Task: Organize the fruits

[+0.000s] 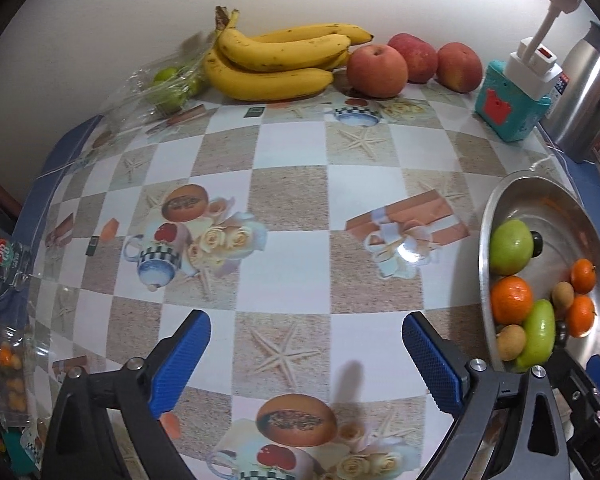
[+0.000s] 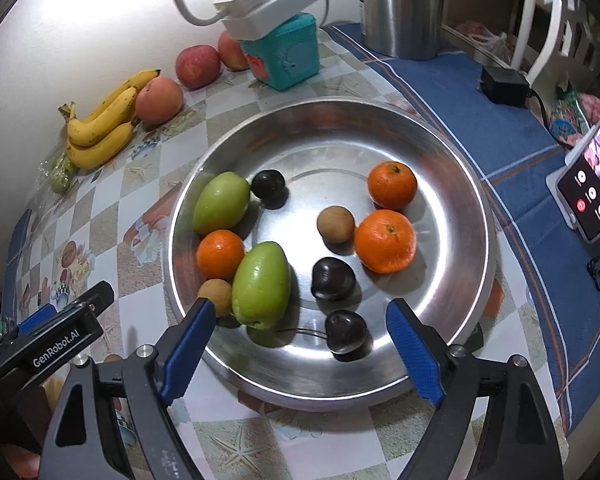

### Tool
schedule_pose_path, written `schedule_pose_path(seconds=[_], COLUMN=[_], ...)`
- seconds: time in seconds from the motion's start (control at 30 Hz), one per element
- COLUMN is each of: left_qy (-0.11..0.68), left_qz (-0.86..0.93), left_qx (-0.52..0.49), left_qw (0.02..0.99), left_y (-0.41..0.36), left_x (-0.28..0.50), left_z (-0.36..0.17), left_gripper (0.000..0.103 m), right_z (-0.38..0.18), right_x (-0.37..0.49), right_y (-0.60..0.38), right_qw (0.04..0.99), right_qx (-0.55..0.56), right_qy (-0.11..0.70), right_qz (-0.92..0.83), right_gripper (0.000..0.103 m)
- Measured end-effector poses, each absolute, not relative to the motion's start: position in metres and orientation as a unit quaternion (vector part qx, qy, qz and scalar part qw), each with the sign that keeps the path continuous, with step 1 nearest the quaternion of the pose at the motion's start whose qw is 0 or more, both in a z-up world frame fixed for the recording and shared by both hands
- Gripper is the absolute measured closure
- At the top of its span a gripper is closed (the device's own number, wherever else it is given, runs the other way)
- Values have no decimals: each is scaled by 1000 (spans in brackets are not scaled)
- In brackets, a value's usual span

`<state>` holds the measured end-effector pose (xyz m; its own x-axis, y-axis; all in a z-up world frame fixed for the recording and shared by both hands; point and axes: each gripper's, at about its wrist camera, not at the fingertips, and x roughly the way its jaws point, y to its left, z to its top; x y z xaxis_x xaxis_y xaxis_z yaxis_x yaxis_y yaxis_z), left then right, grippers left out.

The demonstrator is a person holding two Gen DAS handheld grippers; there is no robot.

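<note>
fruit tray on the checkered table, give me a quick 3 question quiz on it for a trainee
1. True or false: the right gripper is shut on a fruit.
2. How many oranges lie in the metal tray?
A. one
B. three
C. five
3. Which fruits lie by the wall, outside the tray?

Key
1. False. Its jaws stand open over the tray's near side, with a dark fruit lying between them, not pinched.
2. B. One orange on the left, two on the right.
3. The bananas, three red apples and a bag of green fruit.
</note>
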<state>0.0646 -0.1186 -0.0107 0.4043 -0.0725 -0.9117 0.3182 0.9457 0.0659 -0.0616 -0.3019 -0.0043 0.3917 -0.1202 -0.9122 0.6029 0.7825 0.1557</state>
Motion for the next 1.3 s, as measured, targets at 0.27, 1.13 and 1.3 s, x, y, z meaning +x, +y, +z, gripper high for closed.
schedule_pose_path(seconds=[0.27,1.13,1.3], left_qy=[512,522,521], left_qz=[-79,-32,-28], left_qx=[135,156,144], left_qw=[844,838,841], left_y=[-100,-41,-33], left_x=[52,-16,-19], left_z=[-7,-1,2], left_gripper=[5,5,5], right_z=[6,-2,-2], right_x=[-56,-97,-101], right_y=[-282,-221,-215], right_qw=[824,831,831], right_qx=[220,187,182], right_qy=[479,496,499], right_qz=[-206,-168,-165], right_gripper=[6,6,6])
